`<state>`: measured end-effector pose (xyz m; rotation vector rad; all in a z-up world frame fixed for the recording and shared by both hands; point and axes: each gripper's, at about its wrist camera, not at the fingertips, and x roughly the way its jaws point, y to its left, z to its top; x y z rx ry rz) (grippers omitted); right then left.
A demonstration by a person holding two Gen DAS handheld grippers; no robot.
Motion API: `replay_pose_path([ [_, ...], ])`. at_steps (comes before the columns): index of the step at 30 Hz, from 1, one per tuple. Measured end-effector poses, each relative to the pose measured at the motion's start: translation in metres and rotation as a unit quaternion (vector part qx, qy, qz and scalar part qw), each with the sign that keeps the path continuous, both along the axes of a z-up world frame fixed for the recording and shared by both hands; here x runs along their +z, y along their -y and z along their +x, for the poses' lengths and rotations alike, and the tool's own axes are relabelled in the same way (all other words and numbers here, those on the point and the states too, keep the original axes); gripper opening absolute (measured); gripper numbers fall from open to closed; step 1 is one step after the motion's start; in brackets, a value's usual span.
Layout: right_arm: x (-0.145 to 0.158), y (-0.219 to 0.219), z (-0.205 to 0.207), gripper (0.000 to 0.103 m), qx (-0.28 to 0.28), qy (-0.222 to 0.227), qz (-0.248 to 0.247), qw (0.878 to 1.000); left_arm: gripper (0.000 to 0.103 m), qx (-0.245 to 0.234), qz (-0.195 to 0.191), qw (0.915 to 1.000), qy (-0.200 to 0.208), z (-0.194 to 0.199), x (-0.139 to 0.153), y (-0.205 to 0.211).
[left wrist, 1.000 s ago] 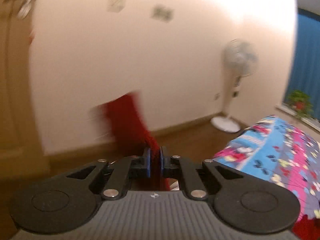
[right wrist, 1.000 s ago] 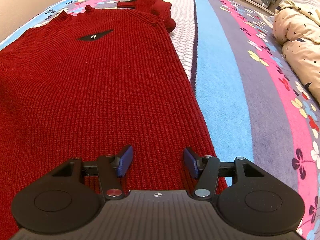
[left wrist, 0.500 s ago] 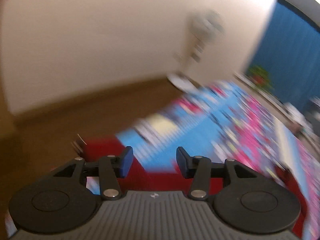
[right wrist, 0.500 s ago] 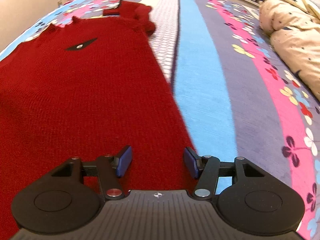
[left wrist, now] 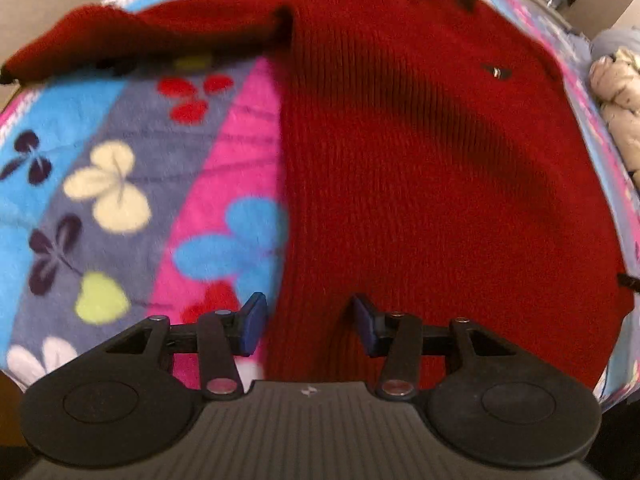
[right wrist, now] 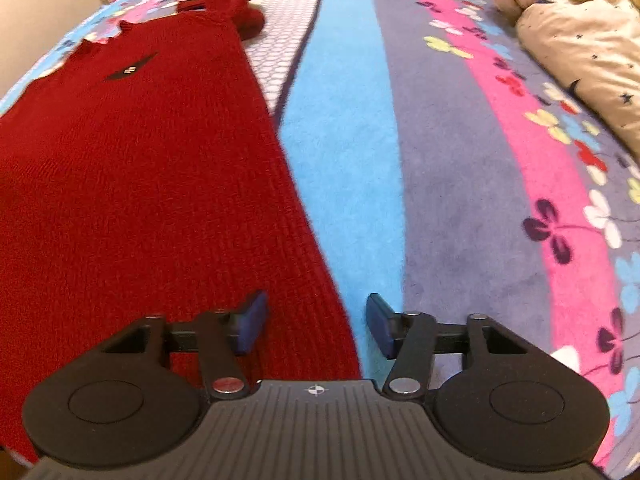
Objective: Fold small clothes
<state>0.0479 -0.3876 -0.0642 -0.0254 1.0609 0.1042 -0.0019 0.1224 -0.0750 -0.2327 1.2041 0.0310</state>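
Note:
A red knitted sweater (left wrist: 420, 160) lies flat on the flowered bedspread (left wrist: 100, 184), front up, with a small dark badge (left wrist: 495, 71) on the chest. One sleeve (left wrist: 152, 36) stretches out to the left. My left gripper (left wrist: 306, 322) is open and empty, low over the sweater's left bottom edge. In the right wrist view the sweater (right wrist: 140, 168) fills the left half, its other sleeve (right wrist: 240, 4) bunched at the far end. My right gripper (right wrist: 314, 322) is open and empty over the sweater's right bottom edge.
A beige quilt with dark stars (right wrist: 572, 36) lies bunched at the far right of the bed; it also shows in the left wrist view (left wrist: 618, 112). Striped bedspread (right wrist: 460, 168) spreads to the right of the sweater. The wall (right wrist: 48, 4) is beyond the bed's left edge.
My left gripper opened and let go of the red sleeve, then swung from facing the wall down to the sweater's bottom edge. My right gripper slid right toward the sweater's side edge, still open.

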Motion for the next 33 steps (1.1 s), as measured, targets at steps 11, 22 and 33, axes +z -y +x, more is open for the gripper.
replay_pose_path([
  [11,0.035,0.029,-0.020,0.006,-0.028,0.075,0.120,0.990,0.010,-0.010,-0.030,0.9908,0.132,-0.029,0.047,-0.012],
  [22,0.057,0.074,-0.044,0.006,-0.069,0.076,0.259,0.960,0.011,0.072,-0.061,0.9880,0.122,-0.044,0.050,-0.050],
  [33,0.053,0.021,-0.020,0.016,-0.030,0.093,0.056,0.994,0.037,0.052,0.082,0.9769,0.190,-0.031,0.072,-0.017],
])
